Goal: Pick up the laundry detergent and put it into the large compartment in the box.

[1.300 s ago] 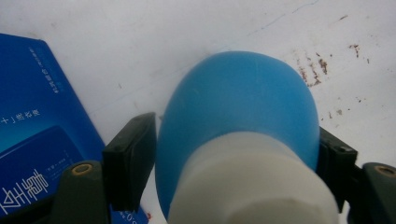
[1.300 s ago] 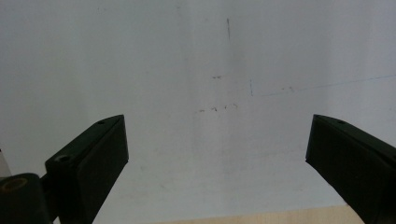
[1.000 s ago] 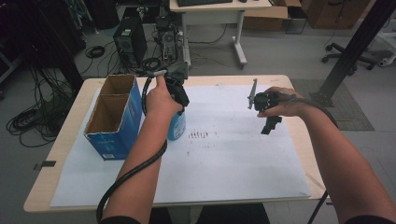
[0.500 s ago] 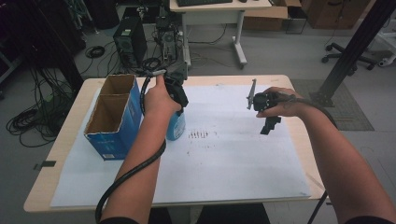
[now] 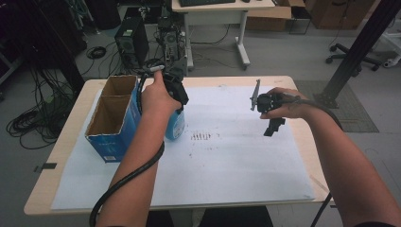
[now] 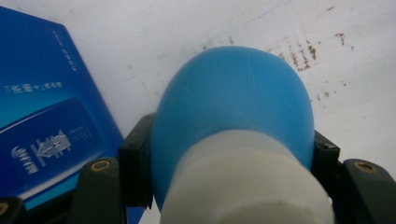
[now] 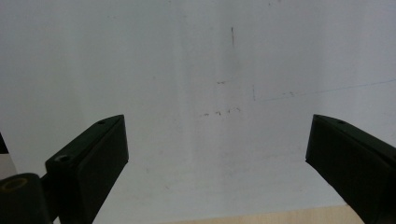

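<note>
The left gripper (image 5: 175, 101), clamped on the blue-bodied, white-necked rubber bulb (image 6: 233, 107), has lifted it slightly beside the blue two-compartment cardboard box (image 5: 113, 125), ready for boxing, while the right gripper (image 5: 272, 125) hangs wide open, empty.

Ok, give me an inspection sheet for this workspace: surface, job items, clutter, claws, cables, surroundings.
Surface: wooden table covered by a white paper sheet with small brown marks near its middle.
Job's things: blue bottle with a white cap, beside a blue open-topped cardboard box with two compartments.
Clutter: nothing seen.
Claws: left claw shut on the bottle just below the cap; right claw open with nothing between its jaws, held above the paper.
Cables: a thick black cable trails from the left claw along the forearm; another runs along the right forearm.
Surroundings: computer tower, second desk, office chair and loose floor cables behind the table.
</note>
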Available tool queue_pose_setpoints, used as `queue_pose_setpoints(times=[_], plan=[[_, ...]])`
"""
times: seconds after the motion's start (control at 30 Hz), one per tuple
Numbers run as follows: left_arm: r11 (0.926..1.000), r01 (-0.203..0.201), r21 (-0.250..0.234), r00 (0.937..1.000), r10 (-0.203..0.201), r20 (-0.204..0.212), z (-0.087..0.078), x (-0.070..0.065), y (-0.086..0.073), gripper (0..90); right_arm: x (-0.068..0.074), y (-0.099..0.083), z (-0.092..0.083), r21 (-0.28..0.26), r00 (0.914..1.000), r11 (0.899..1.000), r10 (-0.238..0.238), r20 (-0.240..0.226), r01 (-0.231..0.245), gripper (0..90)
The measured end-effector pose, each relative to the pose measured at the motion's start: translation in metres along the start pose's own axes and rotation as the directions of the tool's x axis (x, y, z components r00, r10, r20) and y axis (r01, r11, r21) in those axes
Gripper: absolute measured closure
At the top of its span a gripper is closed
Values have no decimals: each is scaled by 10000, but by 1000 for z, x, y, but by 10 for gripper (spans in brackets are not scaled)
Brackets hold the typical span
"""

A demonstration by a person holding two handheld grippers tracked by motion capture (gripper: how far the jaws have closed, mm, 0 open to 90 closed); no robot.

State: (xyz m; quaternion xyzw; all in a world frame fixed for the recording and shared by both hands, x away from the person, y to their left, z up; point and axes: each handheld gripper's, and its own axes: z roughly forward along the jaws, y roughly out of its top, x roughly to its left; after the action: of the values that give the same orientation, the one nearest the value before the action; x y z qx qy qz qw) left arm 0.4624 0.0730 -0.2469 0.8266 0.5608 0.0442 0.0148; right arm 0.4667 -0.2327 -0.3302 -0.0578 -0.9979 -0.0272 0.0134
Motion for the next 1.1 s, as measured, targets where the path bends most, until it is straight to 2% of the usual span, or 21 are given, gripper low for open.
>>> queue_pose_setpoints(times=[0.27, 0.57, 0.87, 1.1], plan=[[9999, 54, -145, 10000, -54, -2, -31, -2, -8, 370, 2, 0, -4, -50, 10000, 10000, -57, 58, 57, 56], [10000, -1, -47, 9999, 1, -148, -48, -1, -16, 370, 4, -1, -5, -43, 10000, 10000, -64, 65, 64, 56], [9997, 223, 53, 9997, -224, 90, -68, 3, -26, 370, 5, -1, -8, -74, 9999, 9999, -77, 80, 77, 57], [9977, 665, 107, 9977, -666, 90, -87, 12, -35, 370, 5, -1, -10, -132, 9999, 9999, -79, 126, 80, 56]])
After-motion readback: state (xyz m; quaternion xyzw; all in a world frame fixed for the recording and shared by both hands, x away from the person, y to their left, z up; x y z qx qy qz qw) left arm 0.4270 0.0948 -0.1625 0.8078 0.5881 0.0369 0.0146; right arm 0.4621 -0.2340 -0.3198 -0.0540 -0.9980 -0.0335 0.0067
